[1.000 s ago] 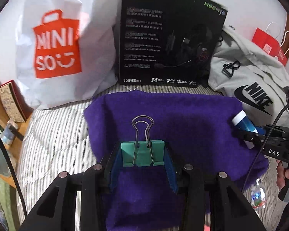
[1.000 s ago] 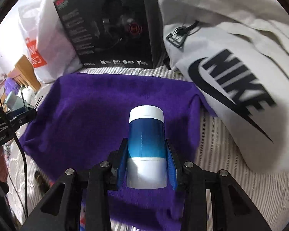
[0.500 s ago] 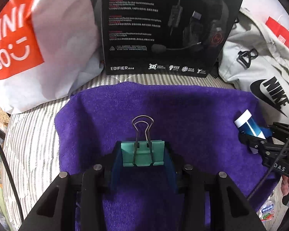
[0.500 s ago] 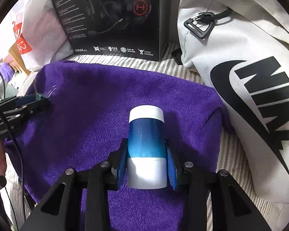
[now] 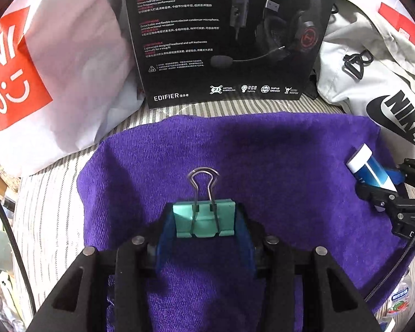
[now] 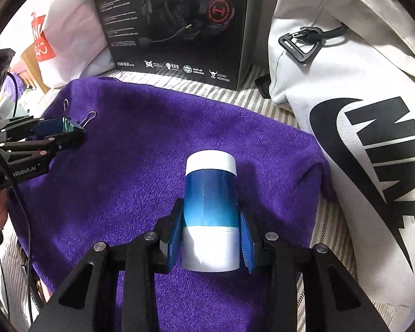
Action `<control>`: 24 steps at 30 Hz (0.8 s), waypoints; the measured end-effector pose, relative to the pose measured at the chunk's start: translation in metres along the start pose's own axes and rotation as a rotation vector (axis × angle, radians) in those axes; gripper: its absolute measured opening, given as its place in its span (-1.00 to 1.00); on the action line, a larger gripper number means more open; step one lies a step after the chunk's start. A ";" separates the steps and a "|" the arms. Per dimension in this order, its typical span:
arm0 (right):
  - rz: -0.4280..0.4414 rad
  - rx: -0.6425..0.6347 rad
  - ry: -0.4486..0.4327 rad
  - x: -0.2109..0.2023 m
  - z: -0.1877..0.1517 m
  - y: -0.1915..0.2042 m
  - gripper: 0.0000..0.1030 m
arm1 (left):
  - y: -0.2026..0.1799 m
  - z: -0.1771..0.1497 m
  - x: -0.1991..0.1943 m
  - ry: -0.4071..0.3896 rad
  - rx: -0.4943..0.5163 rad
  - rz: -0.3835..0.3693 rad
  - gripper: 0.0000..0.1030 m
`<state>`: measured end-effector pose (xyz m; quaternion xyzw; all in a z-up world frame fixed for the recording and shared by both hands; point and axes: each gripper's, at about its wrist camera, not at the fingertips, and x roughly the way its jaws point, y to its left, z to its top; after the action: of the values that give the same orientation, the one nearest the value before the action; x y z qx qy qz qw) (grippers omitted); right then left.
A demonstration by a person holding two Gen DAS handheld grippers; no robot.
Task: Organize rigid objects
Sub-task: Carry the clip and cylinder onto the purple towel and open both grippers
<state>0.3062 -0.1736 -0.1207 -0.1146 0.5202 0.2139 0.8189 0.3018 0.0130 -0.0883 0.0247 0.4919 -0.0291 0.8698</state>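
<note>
left gripper [image 5: 204,221] pinches the green binder clip [image 5: 204,218]; right gripper [image 6: 210,229] clamps the blue-and-white canister [image 6: 210,213] over the purple towel [image 6: 152,144]; the smooth canister could slip or roll off the soft cloth

A home bedroom: striped bedding [image 5: 55,221], shopping bag [image 5: 69,55], backpack [image 6: 359,138].

Fuzzy purple towel [image 5: 262,152], matt teal binder clip [image 5: 204,217] with shiny wire handles, glossy cardboard headset box [image 5: 224,38]

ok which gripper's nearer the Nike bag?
Right. The right gripper, holding the tube, sits beside the Nike bag; the left gripper is mid-towel with the clip.
</note>
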 end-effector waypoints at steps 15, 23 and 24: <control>0.008 0.080 -0.017 -0.046 -0.032 -0.012 0.12 | 0.005 -0.038 -0.043 0.000 -0.044 0.004 0.32; 0.009 0.168 -0.100 -0.120 -0.077 -0.005 0.22 | 0.009 -0.089 -0.102 -0.033 -0.095 0.029 0.32; 0.013 0.181 -0.115 -0.131 -0.086 -0.003 0.22 | 0.011 -0.097 -0.107 -0.028 -0.111 0.051 0.32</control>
<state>0.1907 -0.2419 -0.0394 -0.0244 0.4904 0.1776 0.8528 0.1648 0.0333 -0.0464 -0.0117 0.4796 0.0201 0.8772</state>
